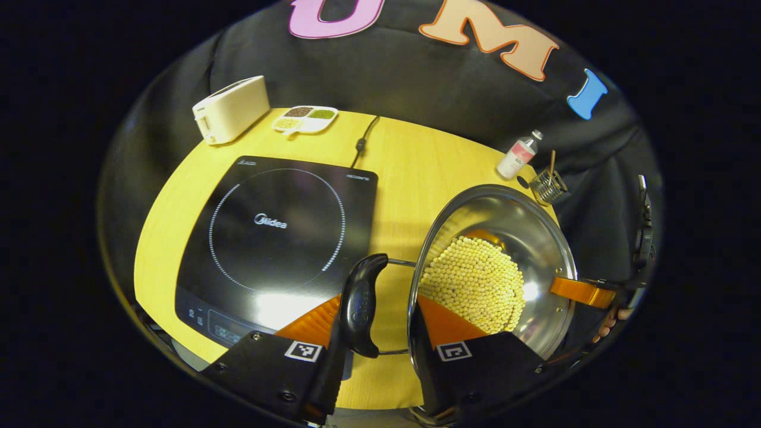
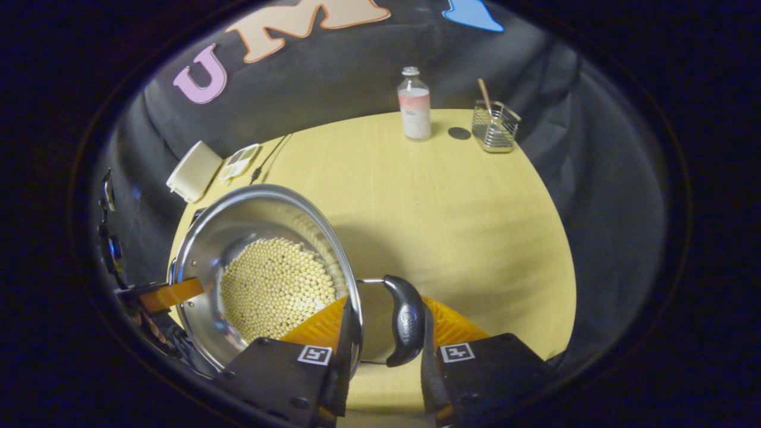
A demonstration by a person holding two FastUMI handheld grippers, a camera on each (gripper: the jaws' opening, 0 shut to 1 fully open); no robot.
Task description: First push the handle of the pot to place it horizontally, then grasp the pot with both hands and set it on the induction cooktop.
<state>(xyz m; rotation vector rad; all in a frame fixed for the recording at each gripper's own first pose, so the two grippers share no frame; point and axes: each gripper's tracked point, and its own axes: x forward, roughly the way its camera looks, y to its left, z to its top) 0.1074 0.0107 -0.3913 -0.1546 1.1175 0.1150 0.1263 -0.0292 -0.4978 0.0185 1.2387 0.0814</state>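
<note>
Yellow bench under the pot [image 1: 523, 238]: my left gripper [image 1: 380, 351] and right gripper [image 2: 383, 356] each pinch rim and handle; I'd lift level toward the cooktop [image 1: 279, 232] at the bench's left edge.

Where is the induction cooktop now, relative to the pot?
In the left gripper view, the induction cooktop lies on the table left of the pot, in front of the toaster.

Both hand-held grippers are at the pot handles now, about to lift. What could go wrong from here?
1. The pot holds loose yellow beans; an uneven lift could tip it and spill them.
2. Each hand-held gripper straddles the rim with one finger inside and the black handle between its fingers, so the hold may slip or pivot.
3. The cooktop lies close on the left hand-held gripper's side; a low carry could knock its edge.
</note>
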